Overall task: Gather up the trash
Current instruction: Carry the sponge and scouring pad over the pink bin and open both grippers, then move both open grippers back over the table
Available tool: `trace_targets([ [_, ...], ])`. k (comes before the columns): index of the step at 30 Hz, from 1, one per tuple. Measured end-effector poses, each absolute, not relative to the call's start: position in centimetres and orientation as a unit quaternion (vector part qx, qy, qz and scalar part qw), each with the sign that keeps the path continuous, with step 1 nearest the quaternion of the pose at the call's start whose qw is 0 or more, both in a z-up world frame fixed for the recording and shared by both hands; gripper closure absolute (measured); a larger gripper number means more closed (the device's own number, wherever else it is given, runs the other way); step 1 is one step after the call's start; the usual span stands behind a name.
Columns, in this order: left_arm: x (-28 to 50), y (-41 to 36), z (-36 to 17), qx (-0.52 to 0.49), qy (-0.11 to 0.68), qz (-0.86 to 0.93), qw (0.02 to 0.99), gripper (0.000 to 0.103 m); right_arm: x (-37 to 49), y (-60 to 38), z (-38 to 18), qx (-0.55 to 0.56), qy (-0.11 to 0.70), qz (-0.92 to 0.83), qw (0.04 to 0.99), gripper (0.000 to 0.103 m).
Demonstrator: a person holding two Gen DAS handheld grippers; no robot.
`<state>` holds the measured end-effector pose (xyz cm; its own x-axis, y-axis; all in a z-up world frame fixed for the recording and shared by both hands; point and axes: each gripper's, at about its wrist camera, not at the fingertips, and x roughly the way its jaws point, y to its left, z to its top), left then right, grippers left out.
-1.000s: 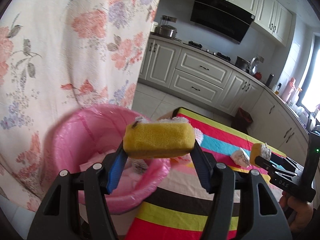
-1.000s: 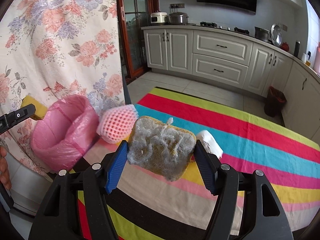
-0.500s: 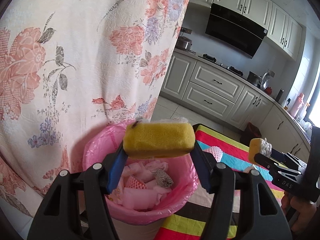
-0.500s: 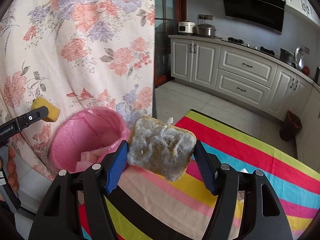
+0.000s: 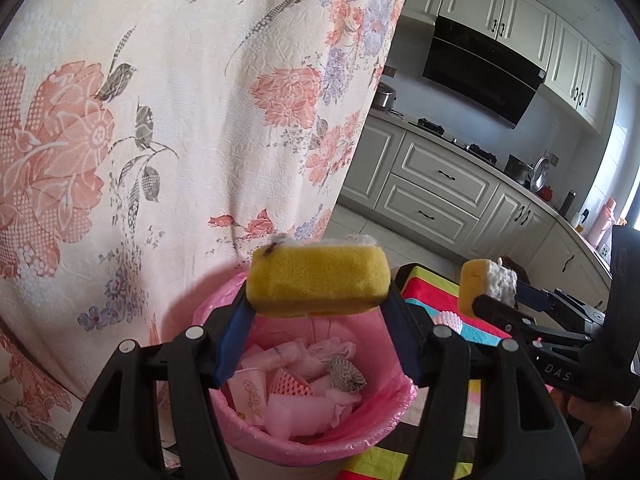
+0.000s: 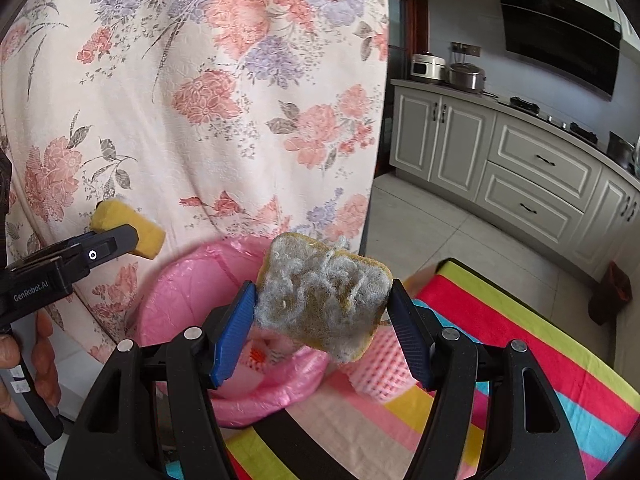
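The kitchen had pale cabinets (image 5: 436, 196) along the far wall and a black hood (image 5: 480, 76) above the hob; close by hung a floral curtain (image 5: 160, 120). Against it, just off the table's corner, stood our bin (image 5: 304, 436), lined with a pink bag. The table (image 6: 520, 344) wore a striped cloth.

We judged the task well along but unfinished. The bin already held a heap of pink and white wrappers (image 5: 296, 384) and a grey crumpled scrap (image 5: 346, 376). Two pieces were in our grip and not yet dropped. Our left gripper (image 5: 318, 320) was clamped on a yellow sponge (image 5: 318, 284), its pads pressing each end, and it hung right over the bin's mouth. Our right gripper (image 6: 322, 334) was clamped on a worn scourer (image 6: 324, 296), grey fuzz facing the camera; it hung at the bin's rim nearest the table, not clearly over the opening.

What was left, as we saw it: release both pieces into the bin. A pink foam net (image 6: 380, 364) lay on the table's corner beside the bin, so at least one more pickup seemed due. We could not tell what else remained farther along the table.
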<state>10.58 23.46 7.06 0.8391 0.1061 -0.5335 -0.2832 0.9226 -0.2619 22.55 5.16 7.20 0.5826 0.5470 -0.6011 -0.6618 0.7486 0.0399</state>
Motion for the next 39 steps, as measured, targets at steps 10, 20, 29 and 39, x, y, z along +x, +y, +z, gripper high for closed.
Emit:
trace_targets([
  [10, 11.2, 24.8, 7.1, -0.176, 0.264, 0.114, 0.942, 0.042, 23.8, 8.4, 6.4, -0.09, 0.308, 0.364, 0.874, 0.038],
  [20, 11.5, 25.3, 7.4, -0.186, 0.256, 0.117, 0.941, 0.028, 23.9, 8.9, 6.2, -0.097, 0.3, 0.364, 0.877, 0.02],
  [29, 11.3, 24.8, 7.2, -0.185, 0.262, 0.115, 0.94, 0.028, 24.3, 7.5, 6.0, -0.09, 0.308, 0.352, 0.879, 0.018],
  [39, 11.3, 22.9, 7.1, -0.178, 0.266, 0.101, 0.942, 0.028, 23.9, 3.7, 5.7, -0.079, 0.312, 0.327, 0.888, 0.018],
])
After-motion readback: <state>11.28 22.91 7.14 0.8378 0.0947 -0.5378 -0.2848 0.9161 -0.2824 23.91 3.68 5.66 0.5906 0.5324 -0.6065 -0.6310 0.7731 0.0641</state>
